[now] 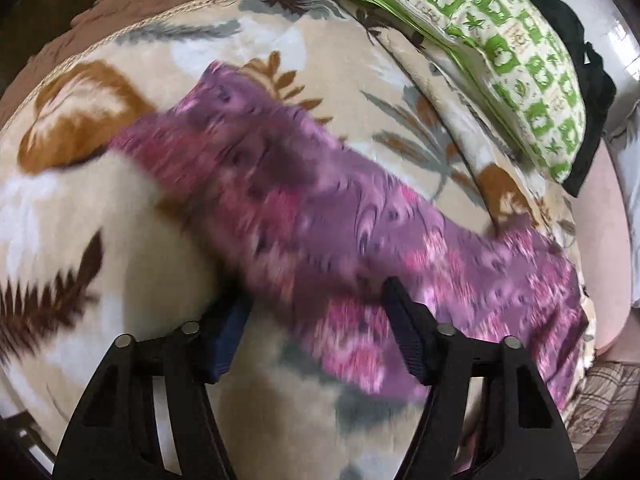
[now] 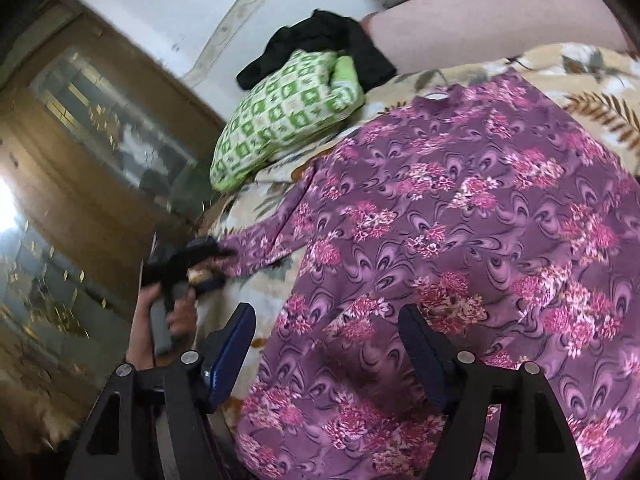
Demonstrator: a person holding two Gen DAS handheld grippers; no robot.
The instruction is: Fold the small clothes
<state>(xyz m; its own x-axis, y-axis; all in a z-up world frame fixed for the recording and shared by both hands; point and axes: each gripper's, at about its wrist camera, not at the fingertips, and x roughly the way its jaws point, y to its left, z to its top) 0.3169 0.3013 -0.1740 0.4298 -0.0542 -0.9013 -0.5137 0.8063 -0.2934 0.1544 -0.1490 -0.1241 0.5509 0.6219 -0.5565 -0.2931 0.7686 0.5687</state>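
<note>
A purple garment with pink flowers [image 2: 460,240] lies spread on a beige leaf-print blanket [image 2: 264,292]. Its long sleeve [image 1: 304,216] runs across the left wrist view, blurred by motion. My left gripper [image 1: 316,312] is open, its jaws wide apart just above the sleeve's end; it also shows in the right wrist view [image 2: 204,264] at the sleeve's cuff. My right gripper [image 2: 328,332] is open and empty, hovering over the garment's lower side edge.
A green and white patterned pillow [image 2: 280,116] lies at the bed's head with black clothing [image 2: 320,44] behind it. A person's bare leg [image 2: 500,24] rests beside the blanket. A wooden cabinet with glass panels [image 2: 80,160] stands left of the bed.
</note>
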